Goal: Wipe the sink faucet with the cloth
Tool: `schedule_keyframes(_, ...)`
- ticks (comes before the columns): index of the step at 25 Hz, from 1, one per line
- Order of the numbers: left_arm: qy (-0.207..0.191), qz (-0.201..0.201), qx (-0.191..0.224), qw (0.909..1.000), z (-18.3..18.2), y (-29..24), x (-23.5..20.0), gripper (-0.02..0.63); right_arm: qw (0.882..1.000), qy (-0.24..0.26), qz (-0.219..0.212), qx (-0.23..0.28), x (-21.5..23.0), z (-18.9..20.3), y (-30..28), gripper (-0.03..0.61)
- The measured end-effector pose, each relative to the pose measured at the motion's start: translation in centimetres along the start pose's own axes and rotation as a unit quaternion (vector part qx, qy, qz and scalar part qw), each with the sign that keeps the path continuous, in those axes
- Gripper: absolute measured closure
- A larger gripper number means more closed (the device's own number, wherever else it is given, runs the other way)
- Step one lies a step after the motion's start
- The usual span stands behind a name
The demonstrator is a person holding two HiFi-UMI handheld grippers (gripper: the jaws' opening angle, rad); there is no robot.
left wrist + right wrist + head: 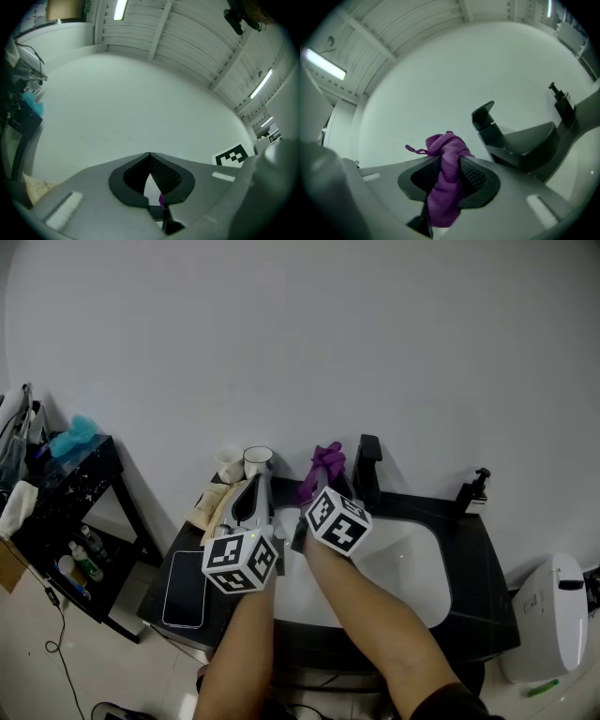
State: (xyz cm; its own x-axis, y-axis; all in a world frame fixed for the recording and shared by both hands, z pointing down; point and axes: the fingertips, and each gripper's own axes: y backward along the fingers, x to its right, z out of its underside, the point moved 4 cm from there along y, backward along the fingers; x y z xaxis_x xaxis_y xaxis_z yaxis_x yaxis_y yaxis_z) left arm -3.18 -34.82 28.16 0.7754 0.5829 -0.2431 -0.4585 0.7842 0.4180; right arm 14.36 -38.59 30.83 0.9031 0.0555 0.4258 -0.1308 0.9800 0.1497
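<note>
Right gripper view, right gripper [449, 161] clamped on purple cloth [443, 201], near black faucet [487, 123], left gripper [150, 155] closed, empty.

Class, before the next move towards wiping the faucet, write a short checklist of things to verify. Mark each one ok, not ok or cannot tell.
1. Grip: the cloth is clamped between the jaws of the right tool: ok.
2. Target: the faucet is in view ahead of the right tool, nothing in between: ok.
3. Contact: cloth on faucet: not ok, they are apart.
4. The left tool is shut, empty and away from the faucet: ok.
5. The soap dispenser stands apart from the faucet: ok.
6. Cloth damp: cannot tell.
</note>
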Motion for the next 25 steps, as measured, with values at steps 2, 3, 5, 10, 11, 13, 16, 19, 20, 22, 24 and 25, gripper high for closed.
schedule_keyframes(2, 0.013, -0.007, 0.022, 0.9996, -0.9, 0.5, -0.5, 0.597, 0.999, -0.035, 0.011, 0.018, -0.3, -0.8, -0.7, 0.459)
schedule_keyframes(3, 0.021, -0.008, 0.033, 0.9992, -1.4, 0.7, -0.7, 0.597, 0.998, -0.052, 0.017, 0.026, -0.3, -1.2, -1.0, 0.459)
schedule_keyframes(5, 0.029, -0.010, 0.051, 0.9982, -2.2, 1.1, -1.1, 0.597, 0.995, -0.088, 0.036, 0.036, -0.1, -1.5, -1.6, 0.460)
schedule_keyframes(10, 0.006, -0.008, 0.060, 0.9982, -2.7, 1.4, -1.0, 0.597, 0.977, -0.185, 0.097, 0.038, 1.7, -0.1, -2.1, 0.461)
schedule_keyframes(11, 0.000, -0.005, 0.060, 0.9982, -2.7, 1.3, -0.8, 0.597, 0.974, -0.195, 0.104, 0.039, 2.1, 0.2, -2.1, 0.460)
schedule_keyframes(13, -0.013, 0.000, 0.062, 0.9980, -2.8, 1.2, -0.4, 0.597, 0.970, -0.210, 0.117, 0.038, 2.7, 1.0, -2.0, 0.461)
schedule_keyframes(16, -0.035, 0.006, 0.060, 0.9976, -3.0, 1.0, 0.1, 0.597, 0.963, -0.233, 0.132, 0.025, 3.5, 2.4, -1.5, 0.462)
schedule_keyframes(19, -0.057, 0.021, 0.059, 0.9964, -2.9, 0.9, 1.0, 0.597, 0.958, -0.243, 0.152, 0.001, 4.3, 4.0, -0.7, 0.462)
schedule_keyframes(20, -0.059, 0.025, 0.058, 0.9963, -2.8, 0.8, 1.2, 0.597, 0.957, -0.244, 0.157, -0.009, 4.5, 4.5, -0.4, 0.462)
schedule_keyframes(22, -0.059, 0.025, 0.053, 0.9965, -2.6, 0.8, 1.2, 0.597, 0.956, -0.243, 0.162, -0.025, 4.6, 5.5, 0.3, 0.462)
schedule_keyframes(24, -0.063, 0.020, 0.046, 0.9968, -2.5, 0.8, 0.9, 0.597, 0.956, -0.241, 0.164, -0.035, 4.8, 6.1, 0.9, 0.462)
schedule_keyframes(25, -0.068, 0.017, 0.043, 0.9966, -2.4, 0.7, 0.8, 0.597, 0.956, -0.241, 0.163, -0.038, 4.9, 6.2, 1.2, 0.462)
